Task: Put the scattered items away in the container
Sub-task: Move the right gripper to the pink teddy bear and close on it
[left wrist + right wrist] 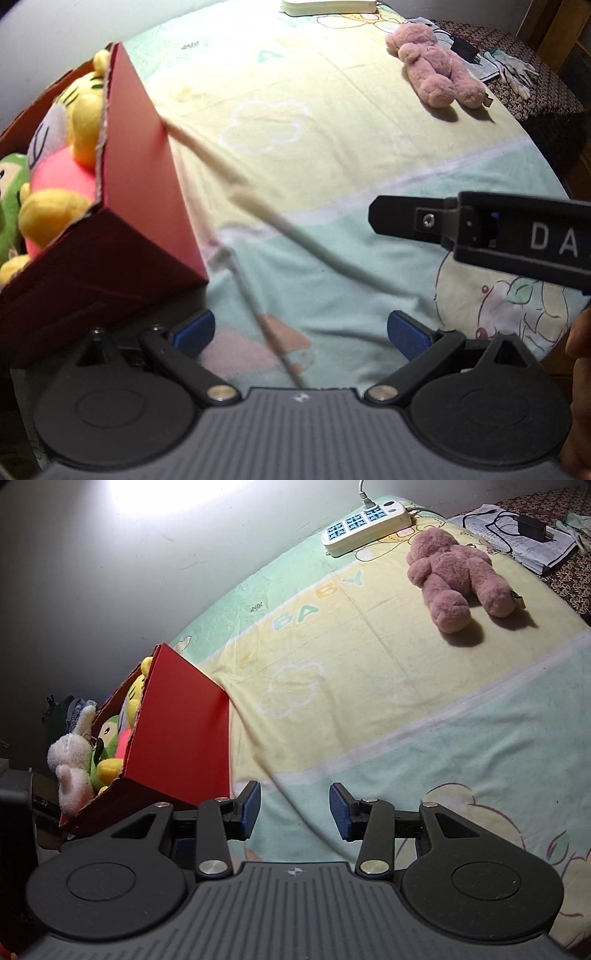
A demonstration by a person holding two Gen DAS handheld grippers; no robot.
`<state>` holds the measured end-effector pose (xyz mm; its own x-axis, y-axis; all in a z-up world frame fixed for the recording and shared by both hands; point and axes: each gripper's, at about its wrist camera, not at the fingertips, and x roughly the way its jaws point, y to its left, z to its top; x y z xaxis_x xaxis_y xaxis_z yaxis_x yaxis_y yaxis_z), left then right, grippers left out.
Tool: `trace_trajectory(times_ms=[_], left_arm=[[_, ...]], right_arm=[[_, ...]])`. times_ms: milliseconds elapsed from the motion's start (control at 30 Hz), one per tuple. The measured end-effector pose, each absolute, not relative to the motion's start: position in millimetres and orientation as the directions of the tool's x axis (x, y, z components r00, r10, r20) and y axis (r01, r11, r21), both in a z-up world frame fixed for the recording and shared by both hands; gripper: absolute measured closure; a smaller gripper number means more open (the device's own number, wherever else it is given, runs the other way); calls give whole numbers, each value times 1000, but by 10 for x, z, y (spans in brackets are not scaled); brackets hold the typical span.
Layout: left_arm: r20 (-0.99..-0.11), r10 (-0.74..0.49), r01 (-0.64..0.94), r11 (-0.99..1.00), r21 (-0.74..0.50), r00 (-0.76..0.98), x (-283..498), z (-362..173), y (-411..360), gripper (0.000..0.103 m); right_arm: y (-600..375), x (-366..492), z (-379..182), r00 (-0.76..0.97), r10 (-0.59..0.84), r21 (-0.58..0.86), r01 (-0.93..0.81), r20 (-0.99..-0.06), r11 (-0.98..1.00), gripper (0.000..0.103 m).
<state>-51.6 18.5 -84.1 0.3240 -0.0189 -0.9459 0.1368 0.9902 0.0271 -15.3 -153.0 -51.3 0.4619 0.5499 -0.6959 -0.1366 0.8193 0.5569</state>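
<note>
A fluffy dusty-pink plush bear [460,578] lies sprawled on the pastel bedsheet [369,672], well apart from the red cardboard box [177,738] of soft toys. The left gripper [301,330] and right gripper [295,808] both hang released, nothing between their blue pads.

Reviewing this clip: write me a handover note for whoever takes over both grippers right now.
Left gripper: open, empty, above the blanket beside the red box.
Right gripper: open, empty, pointing across the bed.
Done: several plush toys already sit in the red box at the left edge of the bed.
Left: the pink teddy bear lies alone on the blanket at the far side, near the power strip. It probably goes into the box next.
</note>
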Motion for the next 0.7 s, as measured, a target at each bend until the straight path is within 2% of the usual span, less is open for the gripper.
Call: trace_trajectory(times_ms=[300,700], left_arm=[[-940,-28,107,994,9,340,-275,-938,-113,3],[-903,-106,134,989,-55,417,332,-885,-595,3]], right_arm=[[-1936,84,-641,446,542,557,-111,-712,823,58],[-2752,651,-657,559,433,512,-18,-707,859,58]])
